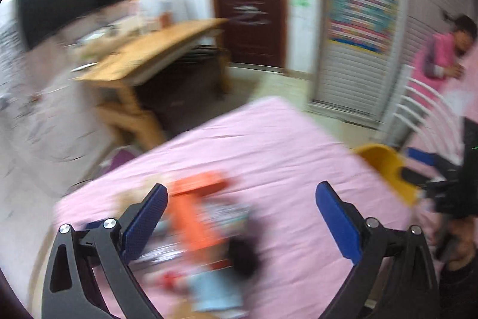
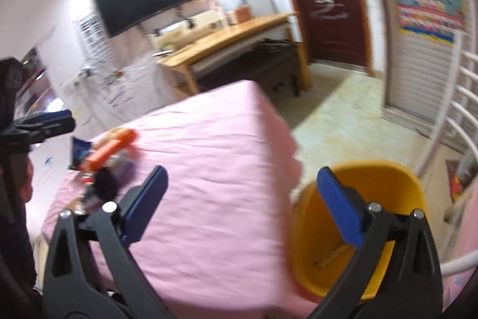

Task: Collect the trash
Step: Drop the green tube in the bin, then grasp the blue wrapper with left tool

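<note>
The trash pile [image 1: 206, 229] is being left heaped on the pink bed [image 1: 283, 145], under the left gripper [image 1: 242, 220]; its jaws are being held wide, empty. The right gripper [image 2: 242, 199], equally wide and empty, is being kept beside the yellow bin [image 2: 388, 187], evidently as receptacle.

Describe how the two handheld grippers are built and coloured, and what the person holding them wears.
Each gripper, left and right, has two flat blue textured pads mounted on black angular linkage arms joined by round silver bolts. No cables or markings show. The person's sleeve looks dark, probably black.
</note>
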Action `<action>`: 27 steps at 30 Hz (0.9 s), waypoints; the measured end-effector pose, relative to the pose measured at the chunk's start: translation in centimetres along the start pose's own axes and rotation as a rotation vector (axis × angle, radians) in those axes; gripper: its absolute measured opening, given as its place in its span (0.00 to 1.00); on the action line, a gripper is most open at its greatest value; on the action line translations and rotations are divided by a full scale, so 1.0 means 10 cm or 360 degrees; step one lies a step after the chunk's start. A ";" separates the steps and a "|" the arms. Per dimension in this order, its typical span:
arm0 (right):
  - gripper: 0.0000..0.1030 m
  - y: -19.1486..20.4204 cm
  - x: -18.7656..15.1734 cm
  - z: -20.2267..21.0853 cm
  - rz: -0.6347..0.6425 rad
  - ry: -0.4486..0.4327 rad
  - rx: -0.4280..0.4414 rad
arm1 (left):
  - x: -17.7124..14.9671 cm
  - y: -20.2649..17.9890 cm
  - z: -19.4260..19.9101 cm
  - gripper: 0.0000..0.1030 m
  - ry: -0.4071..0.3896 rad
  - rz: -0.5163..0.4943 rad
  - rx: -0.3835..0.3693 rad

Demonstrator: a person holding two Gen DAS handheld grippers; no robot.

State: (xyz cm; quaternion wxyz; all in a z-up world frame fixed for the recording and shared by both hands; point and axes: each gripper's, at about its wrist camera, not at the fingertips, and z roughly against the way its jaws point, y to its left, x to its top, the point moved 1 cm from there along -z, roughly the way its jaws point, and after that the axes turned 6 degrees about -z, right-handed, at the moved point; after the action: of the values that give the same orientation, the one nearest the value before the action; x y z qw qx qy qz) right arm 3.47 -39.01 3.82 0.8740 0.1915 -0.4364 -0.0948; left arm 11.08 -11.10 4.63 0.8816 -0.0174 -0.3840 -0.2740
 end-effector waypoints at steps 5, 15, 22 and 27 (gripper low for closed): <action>0.94 0.71 0.03 -0.21 0.0104 0.0065 0.0121 | -0.35 0.92 0.12 0.92 0.0041 -0.0031 0.0087; 0.95 1.72 -0.23 -0.56 0.0316 0.0231 0.0174 | -0.86 1.74 -0.34 0.92 0.0160 -0.0178 -0.0091; 0.95 1.98 -0.46 -0.76 0.0414 0.0313 0.0095 | -1.04 1.68 -0.68 0.92 0.0192 -0.0257 -0.0214; 0.94 2.00 -0.49 -0.92 0.0392 0.0357 0.0068 | -1.12 1.67 -0.81 0.66 0.0209 -0.0251 -0.0258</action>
State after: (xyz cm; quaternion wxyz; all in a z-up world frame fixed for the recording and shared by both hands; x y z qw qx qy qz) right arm 7.82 -16.88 3.57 0.9181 0.1644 -0.3580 0.0442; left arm 18.55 6.36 -5.77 0.8762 -0.0402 -0.3021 -0.3733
